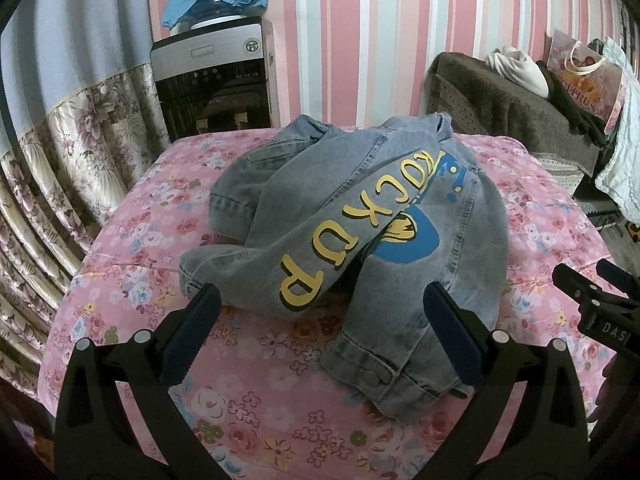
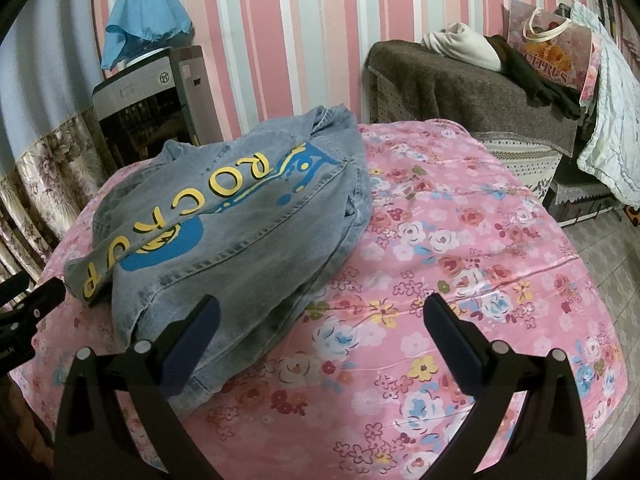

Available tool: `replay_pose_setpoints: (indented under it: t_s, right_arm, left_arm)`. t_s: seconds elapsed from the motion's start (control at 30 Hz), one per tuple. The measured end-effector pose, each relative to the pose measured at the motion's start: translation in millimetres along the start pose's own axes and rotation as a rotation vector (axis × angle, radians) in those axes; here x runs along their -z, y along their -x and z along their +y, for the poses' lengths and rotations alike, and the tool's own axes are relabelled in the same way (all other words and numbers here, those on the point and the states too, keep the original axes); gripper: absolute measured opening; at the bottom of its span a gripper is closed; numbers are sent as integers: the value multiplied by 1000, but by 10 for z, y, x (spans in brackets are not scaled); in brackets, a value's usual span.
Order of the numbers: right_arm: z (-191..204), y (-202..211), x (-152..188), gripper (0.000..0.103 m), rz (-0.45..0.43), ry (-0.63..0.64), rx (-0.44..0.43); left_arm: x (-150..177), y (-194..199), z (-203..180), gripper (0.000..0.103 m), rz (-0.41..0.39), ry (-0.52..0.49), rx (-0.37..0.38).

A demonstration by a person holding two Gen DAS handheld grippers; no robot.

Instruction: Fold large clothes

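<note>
A grey-blue denim jacket with yellow letters and a blue print lies crumpled, back side up, on a pink floral cloth. My left gripper hovers open just before its near hem, with a cuffed sleeve lying between the fingers. In the right wrist view the jacket fills the left half of the cloth. My right gripper is open over the jacket's near right edge and holds nothing. The right gripper's tips show at the left wrist view's right edge, the left gripper's tip at the other view's left edge.
A water dispenser with a blue cover stands beyond the far left corner, beside floral curtains. A brown-draped piece of furniture with clothes and a shopping bag sits at the far right. Tiled floor lies to the right.
</note>
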State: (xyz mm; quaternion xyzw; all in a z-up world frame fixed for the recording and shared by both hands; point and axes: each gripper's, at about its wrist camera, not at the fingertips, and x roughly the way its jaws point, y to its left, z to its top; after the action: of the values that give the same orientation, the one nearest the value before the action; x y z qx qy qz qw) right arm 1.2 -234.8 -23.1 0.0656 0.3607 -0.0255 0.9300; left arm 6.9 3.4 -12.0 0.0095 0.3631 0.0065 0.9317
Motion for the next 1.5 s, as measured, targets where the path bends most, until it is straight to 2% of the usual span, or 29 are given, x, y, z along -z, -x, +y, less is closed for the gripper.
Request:
replay_pose_setpoints:
  t_s: [0.5,0.67,0.77,0.87,0.93,1.03,1.1,1.37,1.5]
  right_arm:
    - [-9,-64,13,101,4,0,2]
    - [-22,-114,31,101,-36,26,-51]
    - [21,-174,39,101,-47,88,-7]
    - [38,-203,-11,101,-94,114,-22]
    - [-15,-205,-43,101,-133,91,-61]
    - [-54,-346,-143,101,-44,103,-72]
    - [-83,-414,-197,101,-21,100,-93]
    - [-46,-687,-361,101,15,142,-90]
    - [-11,-819,-364,101,56,126,-125]
  left_arm:
    - [11,-104,46,100,12,-1,9]
    - [21,-175,56,100,-1,-14,26]
    - [37,-247,131,100,-7,18,65]
    - [30,-394,211,100,33,50,75]
    - [10,-498,235,100,67,24,72]
    - [-16,-562,282,100,59,-8,7]
    - [-58,-585,325,100,38,-31,-16]
    - [-255,-725,362,100,7,-91,35]
    - [-256,-864,289,100,18,-122,46]
